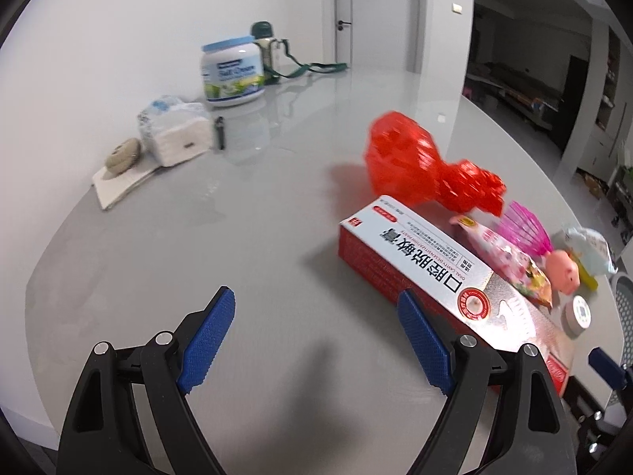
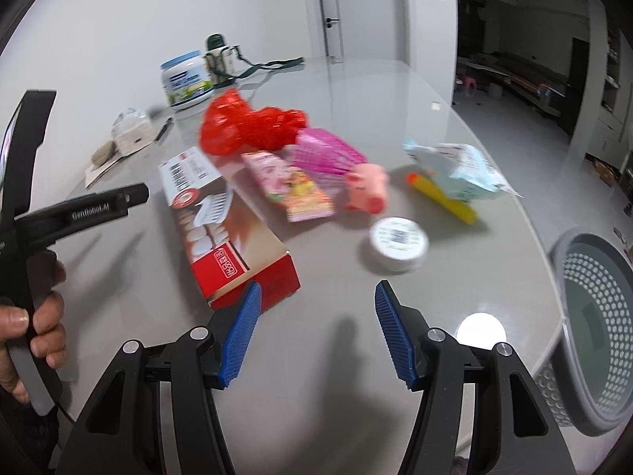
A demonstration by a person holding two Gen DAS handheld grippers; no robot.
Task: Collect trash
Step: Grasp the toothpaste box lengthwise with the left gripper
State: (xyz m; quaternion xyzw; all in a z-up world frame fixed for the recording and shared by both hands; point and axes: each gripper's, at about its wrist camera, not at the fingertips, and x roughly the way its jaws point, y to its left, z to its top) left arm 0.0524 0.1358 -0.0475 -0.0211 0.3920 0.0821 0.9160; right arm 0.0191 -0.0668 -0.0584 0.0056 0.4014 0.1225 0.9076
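A heap of litter lies on the grey table [image 1: 237, 237]: a long red and silver box [image 1: 415, 253] [image 2: 221, 213], a crumpled red bag [image 1: 419, 162] [image 2: 245, 126], a pink snack packet [image 2: 289, 182], a pink net [image 2: 328, 150], a pink pig toy [image 2: 368, 188], a yellow tube [image 2: 443, 194], a pale blue wrapper [image 2: 455, 170] and a small round tin [image 2: 399, 243]. My left gripper [image 1: 316, 336] stands open over bare table, its right pad just in front of the box. My right gripper [image 2: 316, 332] is open and empty near the box's red end.
A grey perforated basket [image 2: 593, 332] stands off the table's right edge. At the back left are a white tub [image 1: 233, 73], a green flask [image 1: 269, 45], a tissue pack [image 1: 178, 132], a pen [image 1: 219, 132] and paper. A hand [image 2: 35, 324] holds the left gripper's handle.
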